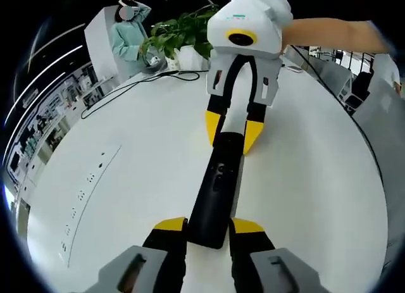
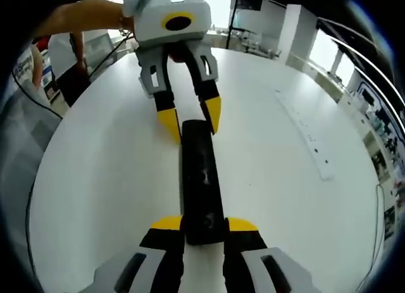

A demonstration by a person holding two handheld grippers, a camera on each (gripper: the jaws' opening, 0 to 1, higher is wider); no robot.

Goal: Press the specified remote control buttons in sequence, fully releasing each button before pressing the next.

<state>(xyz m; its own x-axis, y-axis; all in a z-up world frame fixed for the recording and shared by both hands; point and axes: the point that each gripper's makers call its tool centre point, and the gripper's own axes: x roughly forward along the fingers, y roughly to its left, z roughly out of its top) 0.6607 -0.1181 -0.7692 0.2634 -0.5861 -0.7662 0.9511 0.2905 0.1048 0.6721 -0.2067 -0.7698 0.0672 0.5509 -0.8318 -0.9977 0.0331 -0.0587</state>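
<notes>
A long black remote control (image 1: 215, 185) lies flat on the white table (image 1: 126, 154), running away from the camera. My left gripper (image 1: 208, 226) has its yellow-tipped jaws closed against the sides of the remote's near end. At the far end, my right gripper (image 1: 233, 131) clamps the remote from the opposite side. In the right gripper view the same remote (image 2: 201, 179) sits between the right gripper (image 2: 205, 224) at the bottom and the left gripper (image 2: 190, 120) at the top. A few small buttons show on the remote's top face.
A flush strip of sockets (image 1: 82, 198) runs along the table (image 2: 304, 135). A black cable (image 1: 145, 81) and a potted plant (image 1: 183, 33) are at the far edge, where a person (image 1: 130, 37) stands. A bare forearm (image 1: 329, 33) holds the right gripper.
</notes>
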